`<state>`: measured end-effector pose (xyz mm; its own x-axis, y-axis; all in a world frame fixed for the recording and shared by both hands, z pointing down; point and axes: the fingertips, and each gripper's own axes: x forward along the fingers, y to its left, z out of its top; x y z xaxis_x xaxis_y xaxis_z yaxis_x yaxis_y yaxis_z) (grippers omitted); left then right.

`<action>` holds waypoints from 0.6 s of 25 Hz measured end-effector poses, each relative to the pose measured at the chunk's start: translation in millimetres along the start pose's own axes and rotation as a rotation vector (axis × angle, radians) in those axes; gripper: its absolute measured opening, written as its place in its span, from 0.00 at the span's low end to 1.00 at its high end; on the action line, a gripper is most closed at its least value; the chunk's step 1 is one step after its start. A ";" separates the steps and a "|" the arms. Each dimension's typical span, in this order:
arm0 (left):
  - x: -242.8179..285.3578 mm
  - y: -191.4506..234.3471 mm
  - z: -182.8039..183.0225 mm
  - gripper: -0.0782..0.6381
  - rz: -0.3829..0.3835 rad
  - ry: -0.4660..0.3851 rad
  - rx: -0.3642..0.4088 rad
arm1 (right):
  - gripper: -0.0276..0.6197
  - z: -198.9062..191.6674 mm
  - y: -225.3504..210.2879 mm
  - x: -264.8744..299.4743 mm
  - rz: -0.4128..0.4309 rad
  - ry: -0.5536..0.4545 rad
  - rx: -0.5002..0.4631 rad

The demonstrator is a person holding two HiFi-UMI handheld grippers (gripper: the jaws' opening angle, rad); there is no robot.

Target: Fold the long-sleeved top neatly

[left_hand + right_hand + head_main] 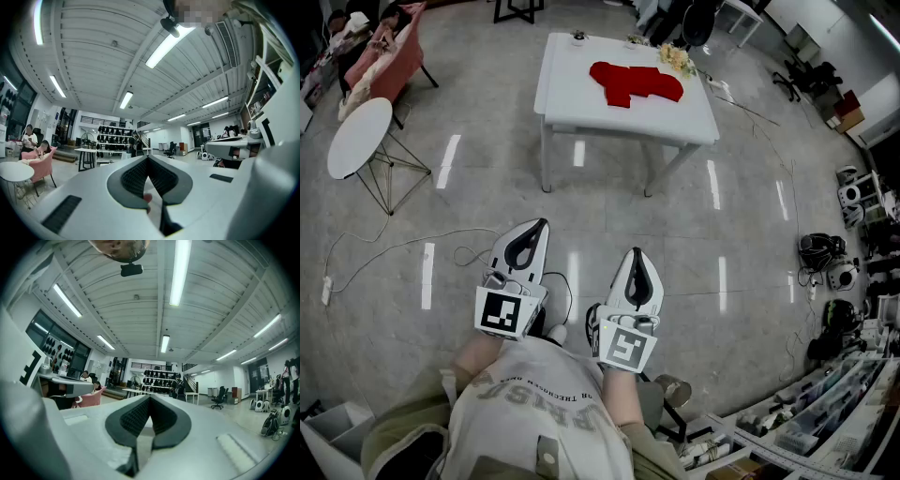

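Observation:
A red long-sleeved top (636, 82) lies crumpled on a white table (581, 103) far ahead of me in the head view. My left gripper (537, 226) and right gripper (637, 254) are held close to my body, well short of the table, side by side and pointing level. Both are shut with nothing between the jaws. In the left gripper view the tips of the left gripper (148, 158) meet, with a sliver of the red top visible through the gap lower down. The right gripper (150, 398) likewise shows its tips touching, empty.
A round white side table (358, 137) and a pink chair (392, 64) with seated people stand at the left. Cables (403, 251) trail over the grey floor. Equipment and shelves (848, 281) crowd the right side. Racks and desks (161, 379) fill the far room.

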<state>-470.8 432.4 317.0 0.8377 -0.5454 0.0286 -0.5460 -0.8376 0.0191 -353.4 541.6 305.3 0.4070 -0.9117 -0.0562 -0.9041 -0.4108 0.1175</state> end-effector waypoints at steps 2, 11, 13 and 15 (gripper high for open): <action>3.9 -1.8 -3.0 0.13 -0.010 -0.003 0.009 | 0.04 -1.1 -3.1 2.6 -0.002 0.003 -0.002; 37.3 6.2 -2.5 0.13 -0.039 -0.019 -0.011 | 0.04 -6.2 -10.8 30.1 -0.019 0.004 -0.002; 46.8 9.2 -2.2 0.13 -0.052 -0.017 -0.012 | 0.04 -8.9 -11.2 38.8 -0.025 0.008 0.000; 56.9 11.7 -1.2 0.13 -0.071 -0.029 -0.024 | 0.04 -11.5 -11.7 47.8 -0.035 0.018 0.001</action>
<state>-429.5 391.6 320.0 0.8742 -0.4855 -0.0030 -0.4849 -0.8735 0.0438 -321.9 502.8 312.7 0.4403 -0.8968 -0.0427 -0.8895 -0.4422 0.1149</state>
